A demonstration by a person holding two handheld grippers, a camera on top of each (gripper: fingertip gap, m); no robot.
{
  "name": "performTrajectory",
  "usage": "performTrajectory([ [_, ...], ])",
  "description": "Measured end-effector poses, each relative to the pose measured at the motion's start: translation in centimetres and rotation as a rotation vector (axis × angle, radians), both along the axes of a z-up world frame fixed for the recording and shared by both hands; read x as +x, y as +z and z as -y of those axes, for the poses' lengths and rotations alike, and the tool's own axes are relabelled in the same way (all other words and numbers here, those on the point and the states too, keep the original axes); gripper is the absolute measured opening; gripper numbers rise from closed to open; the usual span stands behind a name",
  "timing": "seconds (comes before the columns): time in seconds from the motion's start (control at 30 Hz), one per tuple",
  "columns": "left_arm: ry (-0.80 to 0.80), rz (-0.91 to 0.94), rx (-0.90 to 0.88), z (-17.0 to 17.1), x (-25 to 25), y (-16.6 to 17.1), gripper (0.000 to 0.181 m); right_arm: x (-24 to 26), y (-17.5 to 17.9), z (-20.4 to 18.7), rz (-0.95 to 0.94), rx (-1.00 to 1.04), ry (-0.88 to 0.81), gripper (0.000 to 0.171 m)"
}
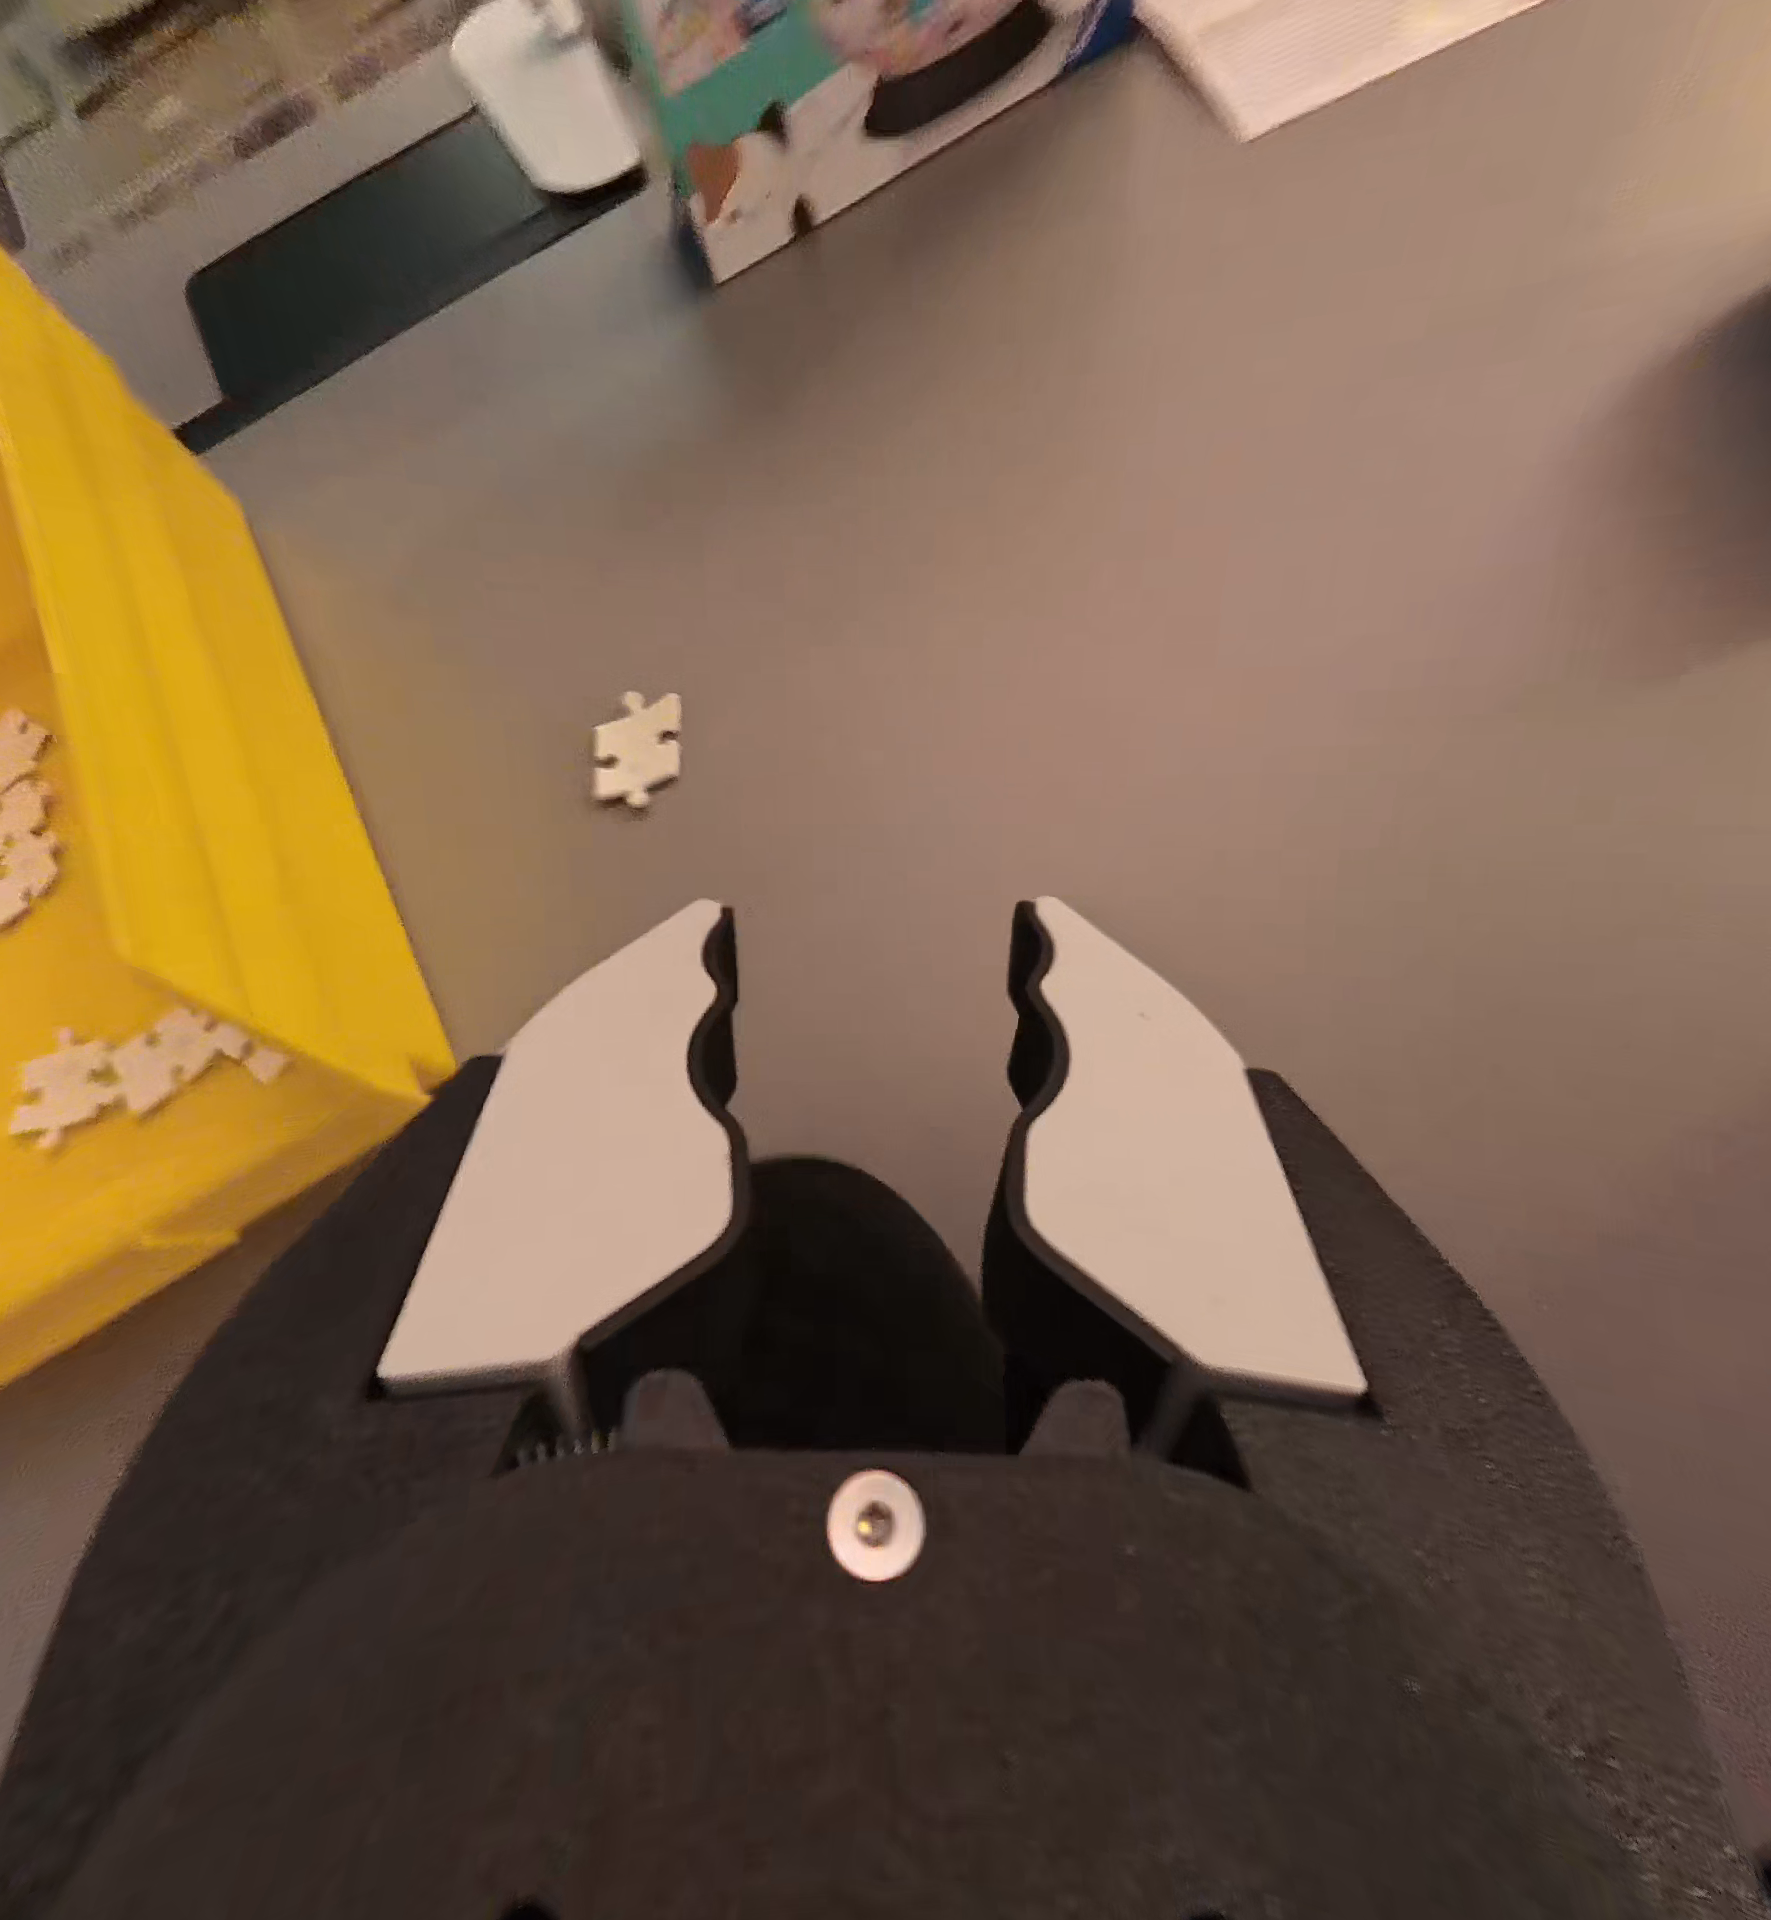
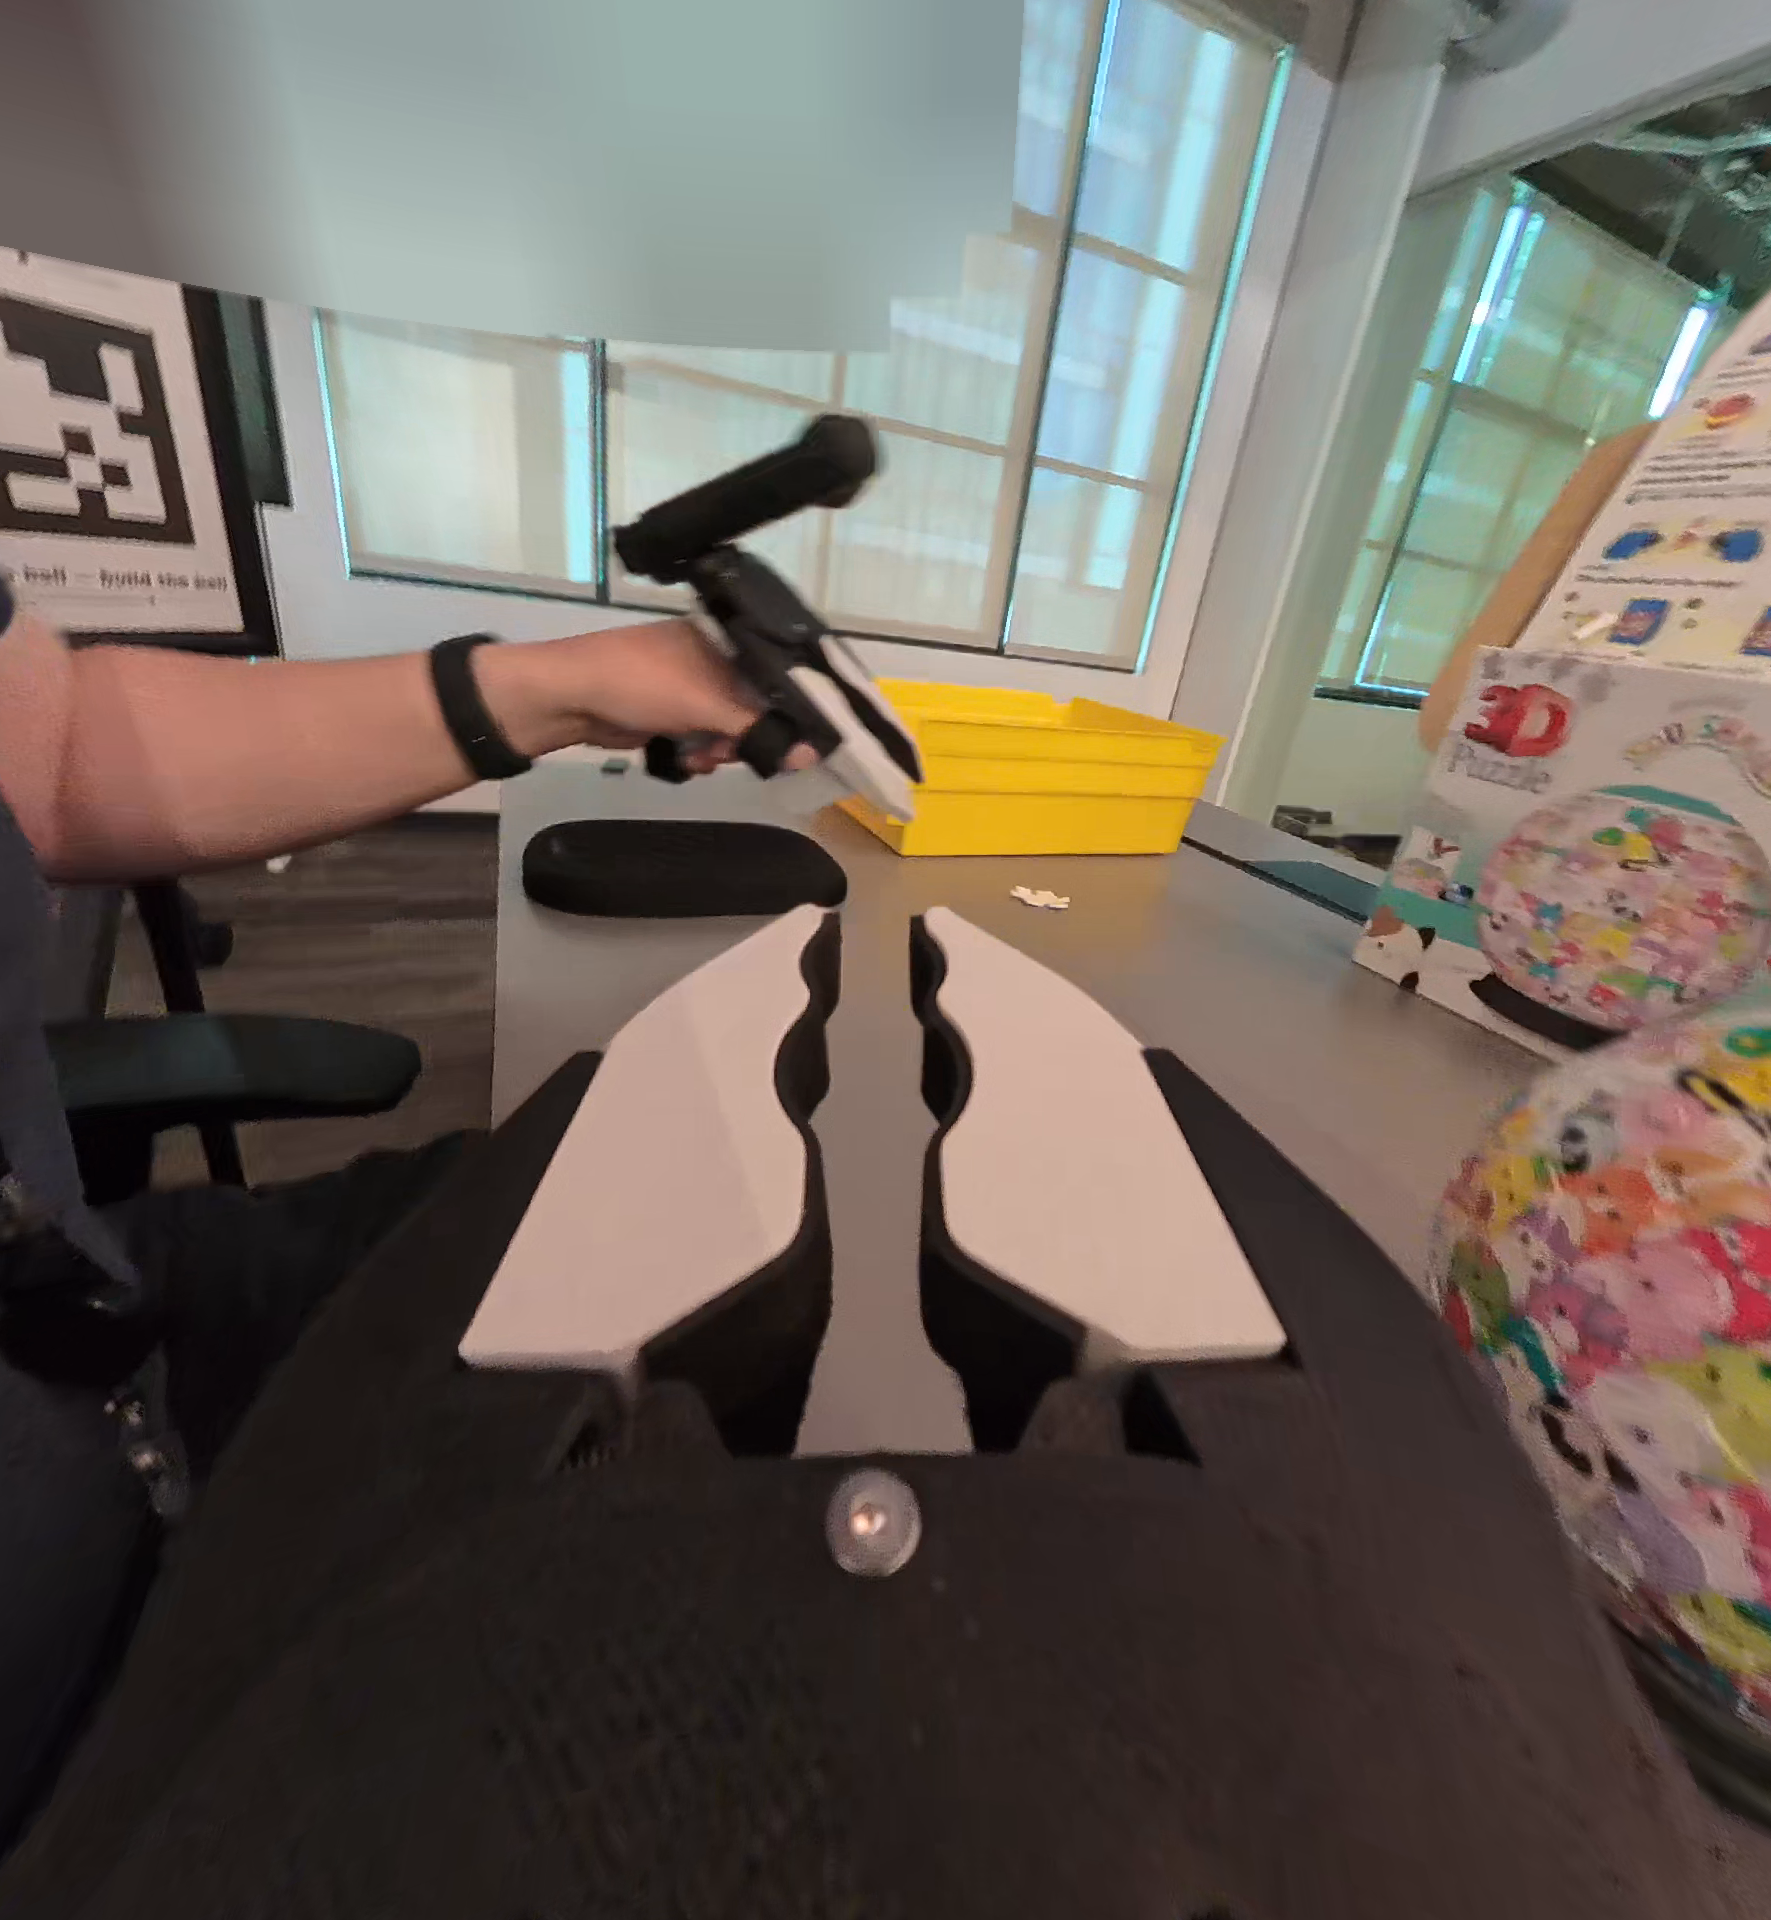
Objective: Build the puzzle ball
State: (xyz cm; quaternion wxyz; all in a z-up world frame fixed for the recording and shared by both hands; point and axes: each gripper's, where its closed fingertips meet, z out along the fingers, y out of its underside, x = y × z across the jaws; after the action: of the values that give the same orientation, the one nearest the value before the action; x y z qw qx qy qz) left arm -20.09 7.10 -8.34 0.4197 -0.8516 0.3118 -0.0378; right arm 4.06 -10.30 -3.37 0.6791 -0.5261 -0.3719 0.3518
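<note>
A single pale puzzle piece (image 1: 637, 748) lies face down on the grey table, ahead and left of my left gripper (image 1: 870, 920), which is open and empty above the table. The same piece (image 2: 1039, 896) shows far off in the right wrist view. A yellow bin (image 1: 185, 727) at the left holds several more pale pieces (image 1: 3, 831). The colourful puzzle ball (image 2: 1650, 1351) stands at the right edge of the right wrist view. My right gripper (image 2: 876, 920) is open with a narrow gap, empty, to the left of the ball. The left gripper (image 2: 860, 748) appears there held over the bin (image 2: 1047, 790).
The puzzle box (image 2: 1587, 862) stands at the table's far side, also in the left wrist view (image 1: 860, 114). A white cup (image 1: 559, 104) and paper sheet (image 1: 1307, 52) sit beyond. A black padded rest (image 2: 683, 868) and chair armrest (image 2: 226, 1070) lie by the table's left end. Left tips to right tips: about 30 centimetres.
</note>
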Motion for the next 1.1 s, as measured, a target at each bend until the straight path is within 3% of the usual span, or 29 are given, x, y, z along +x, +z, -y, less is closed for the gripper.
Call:
performTrajectory([
  [0.13,0.112,-0.138,-0.017,-6.2,-1.2,-2.1,0.052,-1.1,-0.9,-0.3,0.065,0.000,0.028,0.013],
  [0.23,0.139,-0.143,-0.051,-8.3,-1.3,-3.8,0.057,-1.3,-1.1,0.2,0.079,0.018,0.037,0.013],
  [0.47,0.093,-0.043,0.035,-6.9,-1.1,-3.2,0.049,-1.3,-1.3,0.1,0.057,-0.030,0.072,0.013],
  [0.57,0.120,-0.001,-0.020,-8.5,-0.6,-3.9,0.055,-1.6,-1.7,-0.2,0.069,-0.060,0.090,0.013],
  [0.7,0.203,-0.141,-0.067,-11.7,-2.0,-5.3,0.058,-1.5,-1.7,-0.5,0.062,-0.076,0.079,0.013],
  [0.8,0.213,-0.068,-0.175,-12.1,-1.7,-6.7,0.063,-1.1,-1.6,-0.9,0.049,-0.080,0.053,0.013],
  [0.93,0.173,0.042,-0.273,-11.9,-0.9,-7.2,0.045,-0.9,-1.5,-1.2,0.019,-0.114,0.061,0.013],
  [1.0,0.149,0.026,-0.284,-11.8,-0.7,-7.2,0.040,-0.8,-1.5,-1.3,0.012,-0.121,0.063,0.013],
  [1.03,0.135,0.010,-0.288,-11.8,-0.6,-7.2,0.029,-0.8,-1.5,-1.3,0.014,-0.117,0.060,0.013],
  [1.1,0.116,-0.003,-0.298,-11.7,-0.5,-7.2,0.029,-0.8,-1.5,-1.3,0.025,-0.104,0.052,0.013],
])
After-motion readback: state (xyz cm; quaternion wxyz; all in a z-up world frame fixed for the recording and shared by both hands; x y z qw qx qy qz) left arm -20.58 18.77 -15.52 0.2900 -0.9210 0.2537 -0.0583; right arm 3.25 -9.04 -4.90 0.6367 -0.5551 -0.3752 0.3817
